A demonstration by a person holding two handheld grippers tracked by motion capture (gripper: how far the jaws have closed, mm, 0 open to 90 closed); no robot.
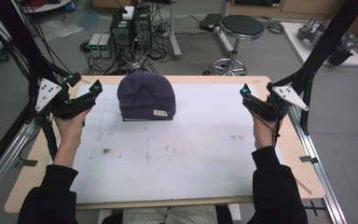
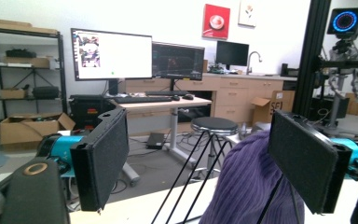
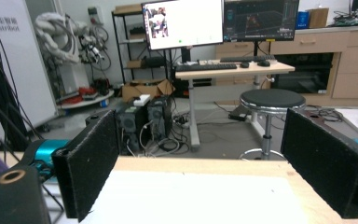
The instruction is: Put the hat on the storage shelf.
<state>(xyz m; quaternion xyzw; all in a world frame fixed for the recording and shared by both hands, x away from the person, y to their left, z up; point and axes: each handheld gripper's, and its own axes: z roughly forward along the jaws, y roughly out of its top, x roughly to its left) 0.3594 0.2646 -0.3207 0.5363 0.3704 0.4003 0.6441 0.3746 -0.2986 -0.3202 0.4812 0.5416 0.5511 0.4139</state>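
Between wide-jawed left gripper (image 1: 95, 87) and right gripper (image 1: 245, 90), purple beanie (image 1: 146, 96), seemingly on a wire stand (image 1: 147, 120)

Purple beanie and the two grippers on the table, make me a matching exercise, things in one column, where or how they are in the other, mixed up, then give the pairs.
Things:
1. purple beanie
2. left gripper
3. right gripper
4. black stool

Places or states:
A. open, held up near the table's right edge
B. on the floor beyond the table
C. on a thin black wire stand, at the table's far side
D. open, just left of the beanie

Pairs: 1-C, 2-D, 3-A, 4-B
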